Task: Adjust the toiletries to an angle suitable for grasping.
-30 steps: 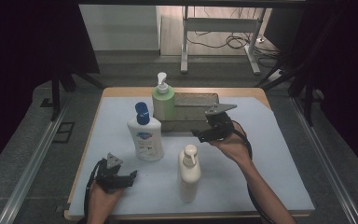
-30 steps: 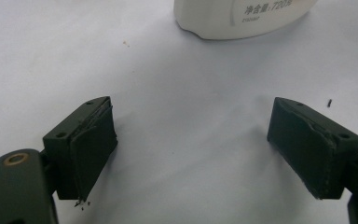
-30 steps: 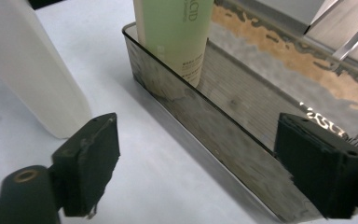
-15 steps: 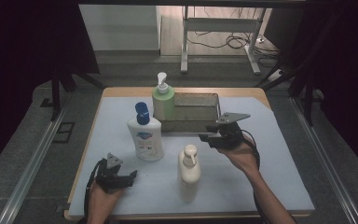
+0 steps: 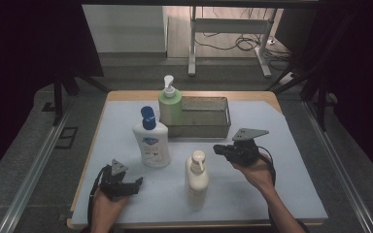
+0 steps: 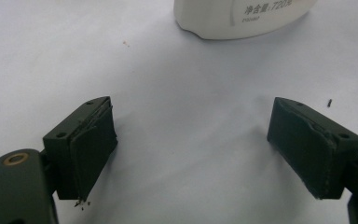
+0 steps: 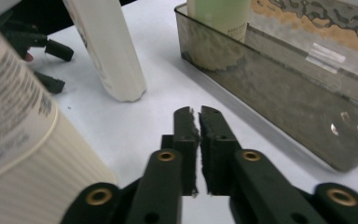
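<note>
I judge the work to be putting the bottles into the grey tray (image 5: 209, 127), and it is only partly done: the green pump bottle (image 5: 170, 104) already stands in the left end of the tray, while the white bottle with the blue cap (image 5: 150, 141) and the cream pump bottle (image 5: 196, 174) stand on the white mat (image 5: 281, 194) of the desk, outside it. My right tongs (image 5: 219, 148) are pressed together and hold nothing; they float just right of the cream pump bottle and near the front wall of the tray, as the right gripper view also shows. My left tongs (image 5: 137, 183) are spread wide and empty, low over the mat, with the foot of the blue-capped bottle a little ahead of them in the left gripper view. For moving, the right part of the tray is free, so there is room for one more bottle. The mat to the right of my right hand (image 5: 255, 172) is open. The left tongs are near the front edge of the desk, so I would go forward, not back. Between the two standing bottles the gap looks narrow, so I think a careless swing may knock one over.
</note>
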Demonstrator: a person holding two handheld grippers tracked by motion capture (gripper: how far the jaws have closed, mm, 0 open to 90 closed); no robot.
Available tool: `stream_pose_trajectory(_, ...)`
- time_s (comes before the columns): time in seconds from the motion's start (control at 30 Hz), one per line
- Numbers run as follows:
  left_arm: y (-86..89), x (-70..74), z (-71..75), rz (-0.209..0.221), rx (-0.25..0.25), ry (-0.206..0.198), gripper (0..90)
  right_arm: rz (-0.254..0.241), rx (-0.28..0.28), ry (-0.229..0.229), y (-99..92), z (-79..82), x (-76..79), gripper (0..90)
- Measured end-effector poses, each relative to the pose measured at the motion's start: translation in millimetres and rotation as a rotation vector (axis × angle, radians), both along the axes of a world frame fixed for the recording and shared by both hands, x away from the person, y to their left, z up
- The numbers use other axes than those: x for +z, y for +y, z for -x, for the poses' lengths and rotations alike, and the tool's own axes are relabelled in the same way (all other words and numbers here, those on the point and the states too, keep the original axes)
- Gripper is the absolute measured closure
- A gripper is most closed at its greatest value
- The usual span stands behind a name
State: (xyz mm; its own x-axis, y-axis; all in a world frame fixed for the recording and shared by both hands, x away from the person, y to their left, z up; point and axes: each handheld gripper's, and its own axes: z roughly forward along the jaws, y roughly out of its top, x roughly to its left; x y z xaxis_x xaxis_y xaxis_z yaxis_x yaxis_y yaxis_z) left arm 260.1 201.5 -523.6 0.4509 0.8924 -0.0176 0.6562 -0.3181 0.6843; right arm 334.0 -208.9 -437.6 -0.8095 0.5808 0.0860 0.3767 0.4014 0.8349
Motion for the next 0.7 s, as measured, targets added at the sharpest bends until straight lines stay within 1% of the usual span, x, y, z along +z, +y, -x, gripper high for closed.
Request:
stream_pose_trajectory(0.03,-0.1,0.0,0.0,0.001,0.001,0.000,14.8,-0.002,-0.005,-0.013,-2.3,5.5,-3.3,89.0)
stream_pose_trajectory(0.07,-0.1,0.0,0.0,0.001,0.001,0.000,14.9,-0.002,-0.005,-0.013,-2.3,5.5,-3.3,89.0)
stream_pose_trajectory(0.13,-0.2,-0.1,0.0,0.001,0.001,-0.001,14.9,-0.011,-0.020,-0.005,-5.5,10.3,-5.9,89.2)
stream_pose_trajectory(0.17,-0.3,-0.1,0.1,0.003,0.003,0.000,14.8,-0.028,-0.022,0.006,-7.9,14.0,-7.3,89.4)
stream_pose_trajectory(0.2,-0.5,-0.2,0.2,0.005,0.005,-0.001,14.8,-0.028,-0.022,0.006,-7.9,14.0,-7.3,89.4)
stream_pose_trajectory(0.23,-0.5,-0.2,0.1,0.005,0.005,-0.001,14.8,-0.014,-0.014,0.004,-8.4,19.5,-8.5,89.4)
stream_pose_trajectory(0.27,-0.5,-0.2,0.1,0.005,0.005,-0.001,14.9,-0.014,-0.014,0.004,-8.4,19.5,-8.5,89.4)
stream_pose_trajectory(0.3,-0.5,-0.2,0.1,0.004,0.005,-0.001,14.8,-0.010,0.008,0.021,-7.4,24.5,-10.9,89.4)
stream_pose_trajectory(0.33,-0.5,-0.2,0.1,0.004,0.005,-0.001,14.8,-0.010,0.008,0.021,-7.4,24.5,-10.9,89.4)
stream_pose_trajectory(0.4,-0.3,-0.1,0.2,0.002,0.003,0.000,14.9,-0.003,0.021,0.024,-5.8,30.3,-14.0,89.4)
stream_pose_trajectory(0.53,-0.3,-0.1,0.1,0.002,0.002,0.000,14.9,-0.012,0.043,0.027,-1.4,41.4,-21.6,89.4)
stream_pose_trajectory(0.63,-0.3,-0.1,0.2,0.002,0.002,0.000,14.8,-0.010,0.058,0.030,4.3,50.8,-31.2,89.4)
stream_pose_trajectory(0.7,-0.3,-0.1,0.1,0.002,0.002,0.000,14.9,-0.007,0.060,0.033,5.8,52.8,-33.7,89.4)
